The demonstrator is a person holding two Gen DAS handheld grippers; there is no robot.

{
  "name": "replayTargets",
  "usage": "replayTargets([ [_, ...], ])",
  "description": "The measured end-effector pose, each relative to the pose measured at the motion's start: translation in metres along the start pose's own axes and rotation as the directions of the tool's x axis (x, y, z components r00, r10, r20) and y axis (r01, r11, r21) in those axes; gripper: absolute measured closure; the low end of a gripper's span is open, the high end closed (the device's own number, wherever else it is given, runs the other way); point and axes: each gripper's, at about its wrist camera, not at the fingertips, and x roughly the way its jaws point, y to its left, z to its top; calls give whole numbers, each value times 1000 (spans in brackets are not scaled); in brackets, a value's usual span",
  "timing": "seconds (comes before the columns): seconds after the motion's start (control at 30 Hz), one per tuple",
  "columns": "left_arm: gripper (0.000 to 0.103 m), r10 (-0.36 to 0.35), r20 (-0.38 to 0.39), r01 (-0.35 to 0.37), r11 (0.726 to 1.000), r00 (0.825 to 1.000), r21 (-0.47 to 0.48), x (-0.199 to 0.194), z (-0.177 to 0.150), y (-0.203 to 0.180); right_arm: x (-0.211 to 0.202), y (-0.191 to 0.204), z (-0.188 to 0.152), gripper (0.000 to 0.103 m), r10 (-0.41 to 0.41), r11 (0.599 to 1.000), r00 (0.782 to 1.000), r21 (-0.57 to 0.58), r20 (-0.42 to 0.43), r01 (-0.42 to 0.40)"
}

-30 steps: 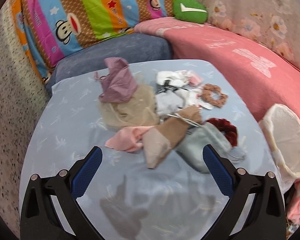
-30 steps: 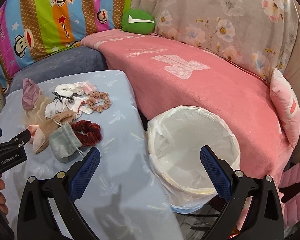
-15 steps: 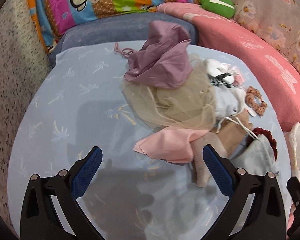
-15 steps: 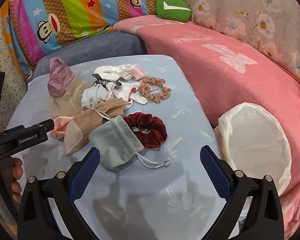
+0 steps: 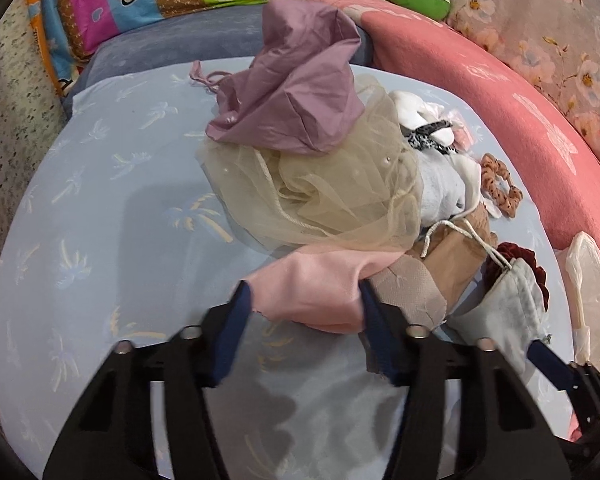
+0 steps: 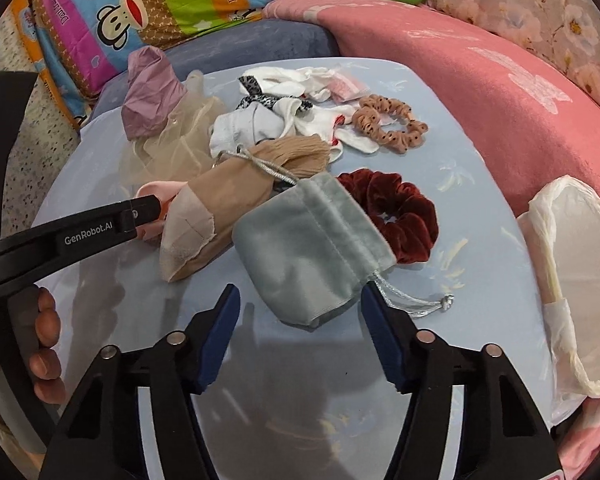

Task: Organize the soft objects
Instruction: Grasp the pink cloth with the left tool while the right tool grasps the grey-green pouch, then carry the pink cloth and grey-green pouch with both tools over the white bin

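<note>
A heap of soft things lies on the light blue tabletop point(image 5: 100, 200). My left gripper point(image 5: 302, 292) is closing, and its pads meet both sides of a pink cloth point(image 5: 312, 280) at the heap's near edge. Behind it lie cream tulle point(image 5: 332, 192) and a purple bag point(image 5: 296, 92). My right gripper point(image 6: 296, 300) is closing too. A grey velvet pouch point(image 6: 308, 240) lies between its fingers, and the left pad stands clear of it. A dark red scrunchie point(image 6: 400, 216) touches the pouch, with a beige stocking point(image 6: 228, 200) to its left.
White socks point(image 6: 252, 128) and a tan dotted scrunchie point(image 6: 388, 124) lie farther back. A bin lined with a white bag point(image 6: 572, 280) stands off the table's right edge. Pink and blue cushions and a striped pillow ring the table. A hand point(image 6: 44, 340) holds the left gripper.
Both grippers came down closer to the heap and their jaws narrowed from wide open. The left now brackets the pink cloth, the right the grey pouch.
</note>
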Motion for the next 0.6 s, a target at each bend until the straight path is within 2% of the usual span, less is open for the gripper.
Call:
replayTargets([
  [0.07,83,-9,-15,9,1000,1000,-2,2,0,1,5,1,-1,67,1,1000,1000,-6,-11,-1],
  [0.1,86,-17,-20,16,1000,1000,-5,2,-1,2,7,0,-1,79,9,1000,1000,-4,-19,-9],
  [0.13,94,-19,-21,19,1000,1000,-7,1,0,3,7,0,-1,91,16,1000,1000,1,-25,-16],
  [0.17,97,-21,-19,20,1000,1000,-7,-1,-1,3,6,-1,-1,94,24,1000,999,4,-24,-24],
  [0.43,100,-18,60,17,1000,998,16,-37,2,-6,-33,-3,9,98,82,997,995,0,58,-82],
  [0.6,100,-19,120,14,999,993,47,-64,7,-26,-68,-6,22,98,106,994,985,-3,137,-106],
])
